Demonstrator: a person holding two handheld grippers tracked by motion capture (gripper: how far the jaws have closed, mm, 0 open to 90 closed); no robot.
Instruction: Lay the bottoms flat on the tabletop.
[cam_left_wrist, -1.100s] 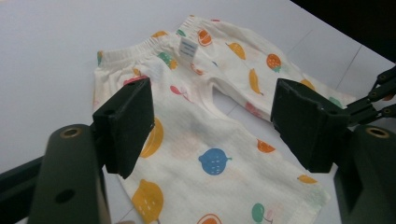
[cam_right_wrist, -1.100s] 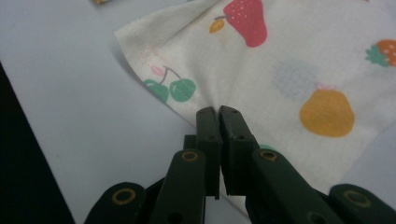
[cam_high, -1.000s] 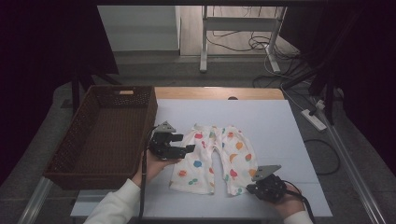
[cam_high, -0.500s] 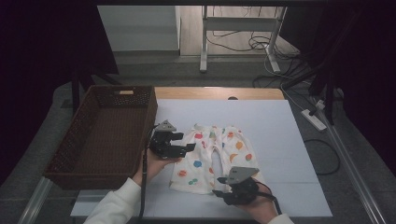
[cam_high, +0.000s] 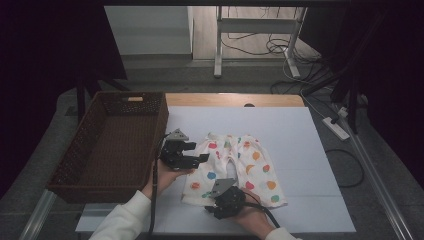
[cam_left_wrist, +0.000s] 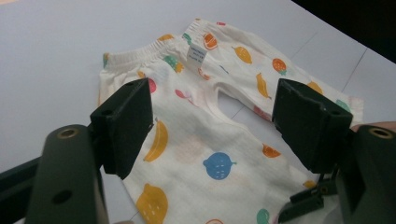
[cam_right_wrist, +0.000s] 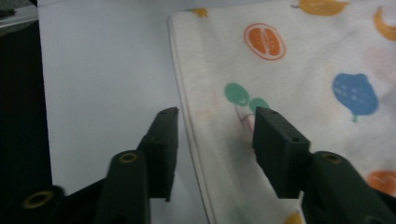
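- The small fruit-print trousers (cam_high: 234, 169) lie flat on the white mat (cam_high: 320, 145), just right of the wicker basket (cam_high: 112, 142). The waistband points away from me and both leg cuffs point toward me.
- My right gripper (cam_high: 220, 200) sits at the near cuff of the left-hand leg. In the right gripper view its jaws have just been closing a little, and they straddle the cuff's hem (cam_right_wrist: 189, 126). One finger (cam_right_wrist: 163, 135) is over bare mat and the other over cloth, and they are parted and not pinching yet.
- My left gripper (cam_high: 192, 159) hovers at the waist side of that same leg, jaws spread and gripping nothing.
- I judge that leg's long axis runs from one gripper to the other, so the right hand is the nearer to take the cuff.
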